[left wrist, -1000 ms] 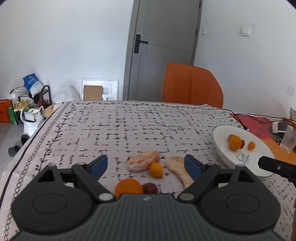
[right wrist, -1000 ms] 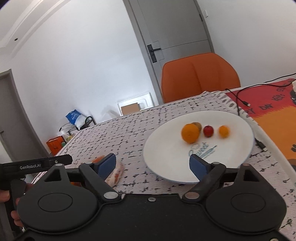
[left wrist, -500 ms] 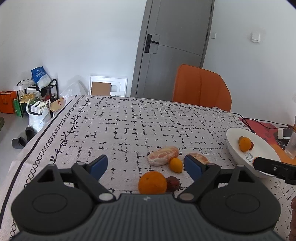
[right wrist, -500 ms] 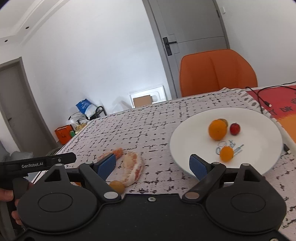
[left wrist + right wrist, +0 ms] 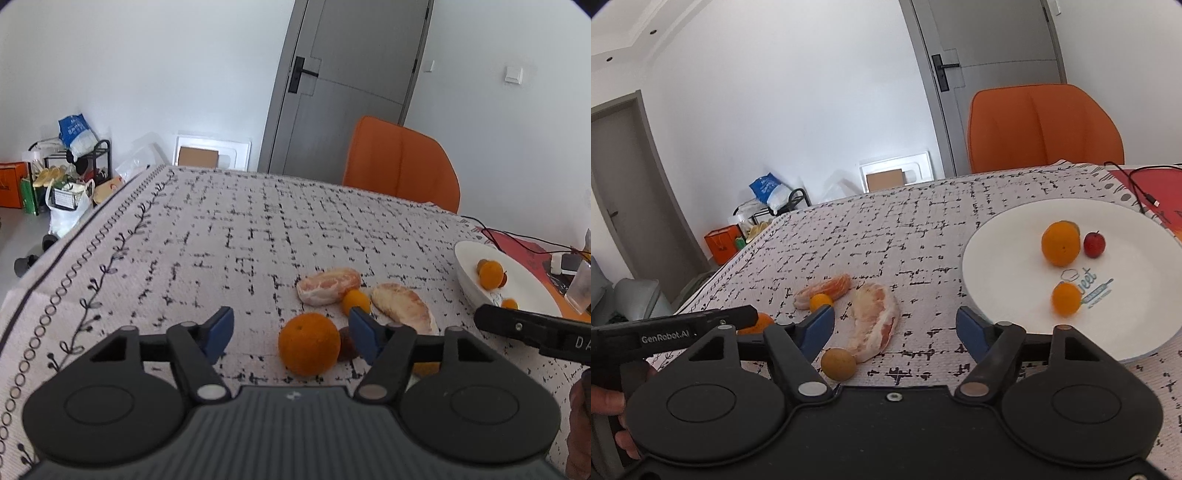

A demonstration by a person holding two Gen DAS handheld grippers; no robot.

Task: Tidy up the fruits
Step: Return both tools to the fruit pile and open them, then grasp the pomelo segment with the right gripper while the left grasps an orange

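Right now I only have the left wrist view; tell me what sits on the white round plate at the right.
Observer: The white round plate holds a large orange, a small red fruit beside it, and a small orange fruit nearer the camera.
Operator: Report the right gripper's state.
Observer: The right gripper is open and empty, left of the plate.
Operator: Name anything near the peeled segments that I miss.
Observer: A round yellow-brown fruit lies by the near end of the larger peeled pomelo segment.
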